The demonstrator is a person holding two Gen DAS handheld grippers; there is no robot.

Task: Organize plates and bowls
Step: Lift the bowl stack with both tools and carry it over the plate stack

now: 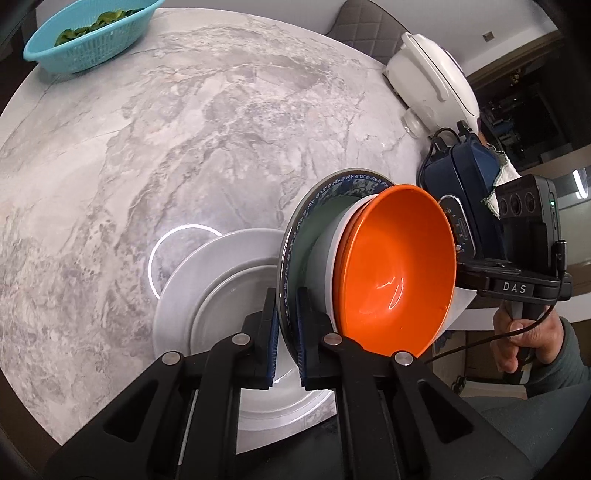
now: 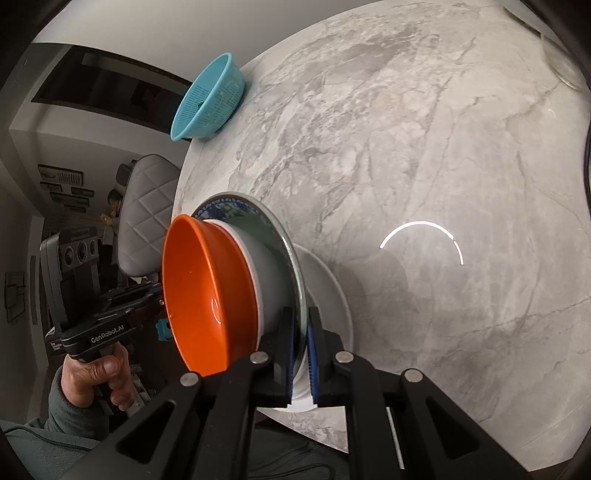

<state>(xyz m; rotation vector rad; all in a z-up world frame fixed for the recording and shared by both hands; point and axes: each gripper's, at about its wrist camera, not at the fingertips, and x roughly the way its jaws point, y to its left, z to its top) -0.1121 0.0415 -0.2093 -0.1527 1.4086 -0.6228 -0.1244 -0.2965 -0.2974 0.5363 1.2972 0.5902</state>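
Observation:
A blue-patterned plate point(image 1: 314, 206) carries a white bowl point(image 1: 330, 251) with an orange bowl point(image 1: 395, 273) nested in it. My left gripper point(image 1: 286, 314) is shut on the plate's rim. My right gripper point(image 2: 302, 325) is shut on the rim point(image 2: 291, 254) on the opposite side. The stack is held above a white plate point(image 1: 218, 280) that lies on the marble table point(image 1: 166, 147) near its front edge. The white plate also shows under the stack in the right wrist view point(image 2: 325, 288). The orange bowl point(image 2: 207, 291) and white bowl point(image 2: 266, 273) show there too.
A teal basket point(image 1: 88, 33) with green leaves stands at the table's far left edge; it also shows in the right wrist view point(image 2: 208, 99). A white rice cooker point(image 1: 432, 70) stands at the far right. A grey quilted chair point(image 2: 144, 206) is beside the table.

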